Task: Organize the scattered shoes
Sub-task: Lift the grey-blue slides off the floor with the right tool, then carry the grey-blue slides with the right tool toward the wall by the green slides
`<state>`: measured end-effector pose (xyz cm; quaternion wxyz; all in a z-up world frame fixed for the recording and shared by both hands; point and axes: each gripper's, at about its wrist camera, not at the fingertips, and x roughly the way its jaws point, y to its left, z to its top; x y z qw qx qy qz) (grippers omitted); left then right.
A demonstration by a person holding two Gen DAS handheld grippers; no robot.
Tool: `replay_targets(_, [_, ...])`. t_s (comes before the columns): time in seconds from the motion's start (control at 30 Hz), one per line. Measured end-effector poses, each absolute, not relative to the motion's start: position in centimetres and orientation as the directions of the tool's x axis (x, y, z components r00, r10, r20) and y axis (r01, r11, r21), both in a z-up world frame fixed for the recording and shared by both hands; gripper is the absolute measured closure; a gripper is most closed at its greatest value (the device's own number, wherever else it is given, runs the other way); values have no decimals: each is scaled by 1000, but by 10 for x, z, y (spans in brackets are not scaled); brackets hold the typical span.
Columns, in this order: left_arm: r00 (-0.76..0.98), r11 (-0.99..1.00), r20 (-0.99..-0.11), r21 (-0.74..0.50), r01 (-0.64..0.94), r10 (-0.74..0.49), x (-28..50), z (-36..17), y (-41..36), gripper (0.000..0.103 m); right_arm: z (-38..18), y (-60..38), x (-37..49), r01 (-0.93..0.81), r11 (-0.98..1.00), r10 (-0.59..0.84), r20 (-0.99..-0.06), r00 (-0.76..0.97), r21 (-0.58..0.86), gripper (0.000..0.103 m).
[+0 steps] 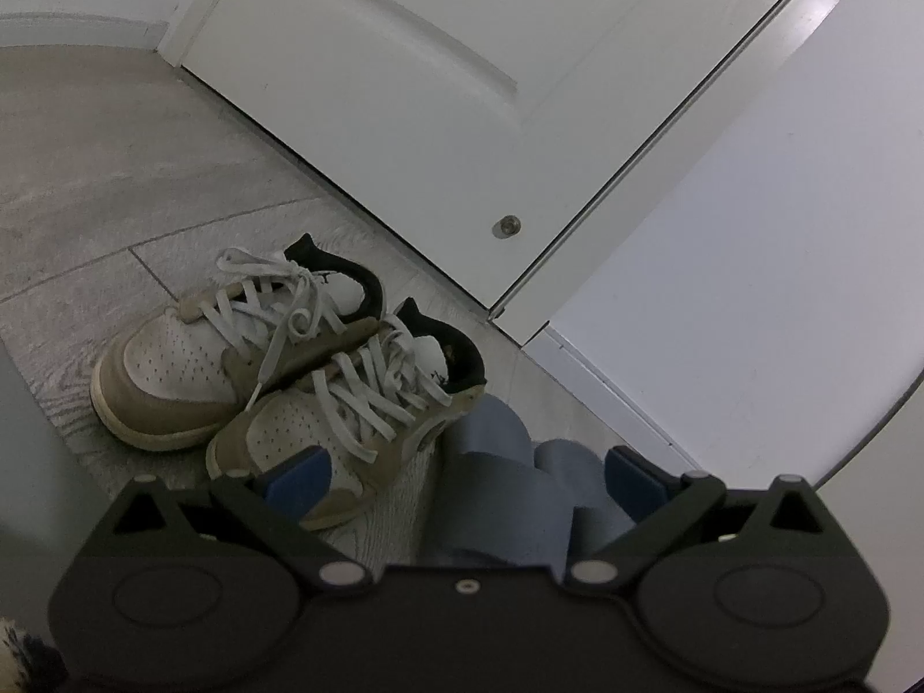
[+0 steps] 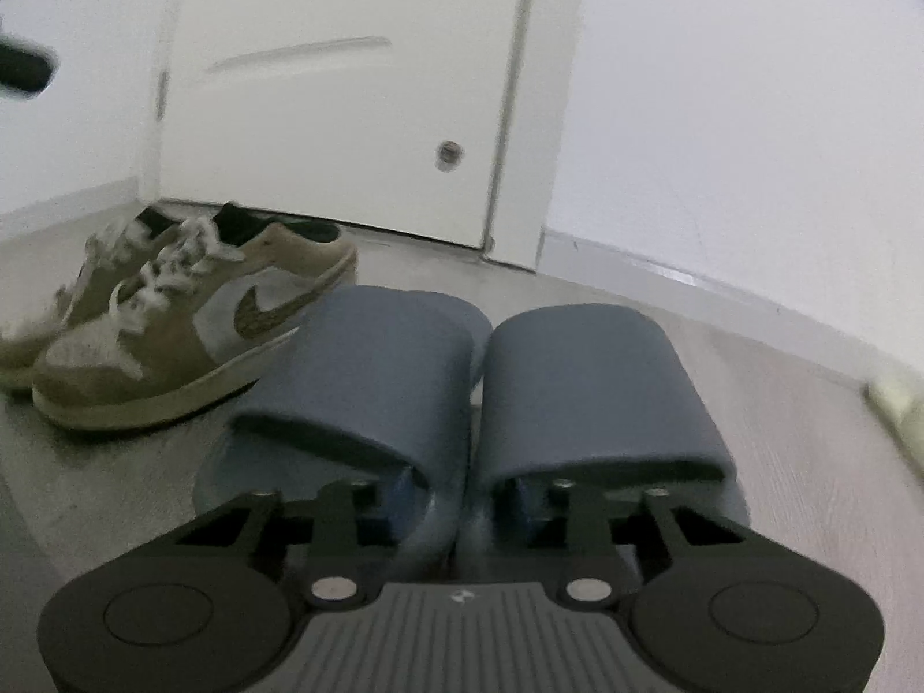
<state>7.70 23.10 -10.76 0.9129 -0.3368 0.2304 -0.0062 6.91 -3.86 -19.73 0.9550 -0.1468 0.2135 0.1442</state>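
Two tan-and-white sneakers (image 1: 173, 369) (image 1: 323, 433) with white laces stand side by side on the floor, heels toward the door. In the right wrist view the same pair (image 2: 173, 335) lies to the left. Two blue slides (image 2: 369, 369) (image 2: 589, 381) sit side by side just right of the sneakers. My right gripper (image 2: 465, 494) has one finger inside each slide, and its jaws pinch the slides' inner walls together. My left gripper (image 1: 462, 479) hovers open above the near sneaker and the slides (image 1: 491, 462), holding nothing.
A white door (image 1: 375, 86) with a small round metal fitting (image 1: 506, 226) stands behind the shoes. A white wall (image 1: 751, 289) with a baseboard (image 2: 664, 271) runs along the right. The floor (image 1: 86, 173) is pale wood-look planks. A pale object (image 2: 895, 404) lies at the far right edge.
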Motion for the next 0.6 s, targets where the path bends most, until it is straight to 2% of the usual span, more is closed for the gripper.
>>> replay_targets(0.17, [894, 768, -418, -622, -152, -161, 77, -109, 232, 1, -178, -36, 68, -331, 922, 228, -407, 885, -203, 78])
replay_targets(0.3, [893, 767, -418, -623, -151, -164, 77, -109, 233, 1, -156, -44, 74, -316, 942, 248, -403, 881, -111, 78])
replay_targets(0.6, [894, 775, -419, -614, -150, -159, 75, -107, 232, 1, -122, -89, 82, -211, 971, 158, -365, 918, -111, 77])
